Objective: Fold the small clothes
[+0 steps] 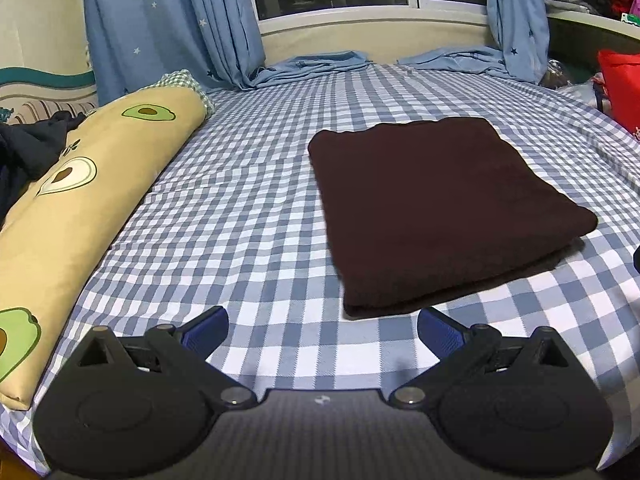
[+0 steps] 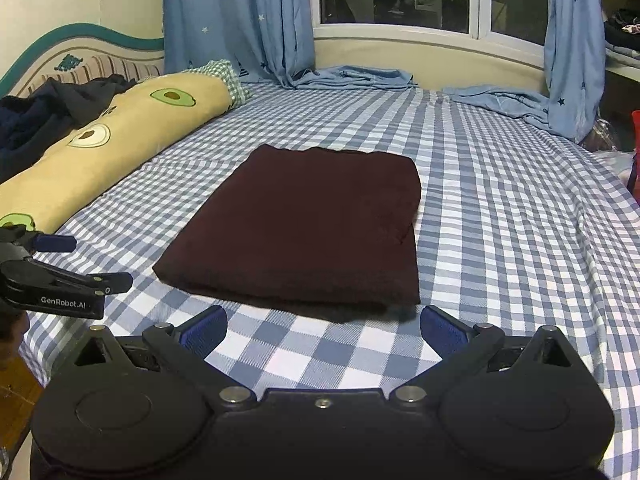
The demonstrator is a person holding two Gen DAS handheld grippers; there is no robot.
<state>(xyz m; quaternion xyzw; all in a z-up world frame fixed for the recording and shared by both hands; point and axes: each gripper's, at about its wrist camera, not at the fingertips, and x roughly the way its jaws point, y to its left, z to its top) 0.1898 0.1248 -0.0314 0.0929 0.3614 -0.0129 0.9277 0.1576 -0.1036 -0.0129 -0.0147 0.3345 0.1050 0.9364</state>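
A dark maroon garment (image 1: 436, 208) lies folded into a flat rectangle on the blue-and-white checked bed sheet (image 1: 240, 220). In the right wrist view the same garment (image 2: 308, 224) sits centred just beyond my fingers. My left gripper (image 1: 322, 326) is open, hovering near the garment's near left corner without touching it. My right gripper (image 2: 324, 326) is open too, just short of the garment's near edge, nothing between its fingers. The left gripper (image 2: 60, 264) also shows from the side at the left edge of the right wrist view.
A long yellow avocado-print pillow (image 1: 84, 200) runs along the left side, with dark clothes (image 2: 44, 116) heaped beside it. Blue star curtains (image 2: 240, 20) hang at the window behind, their hems pooled on the bed. A red item (image 1: 620, 84) sits far right.
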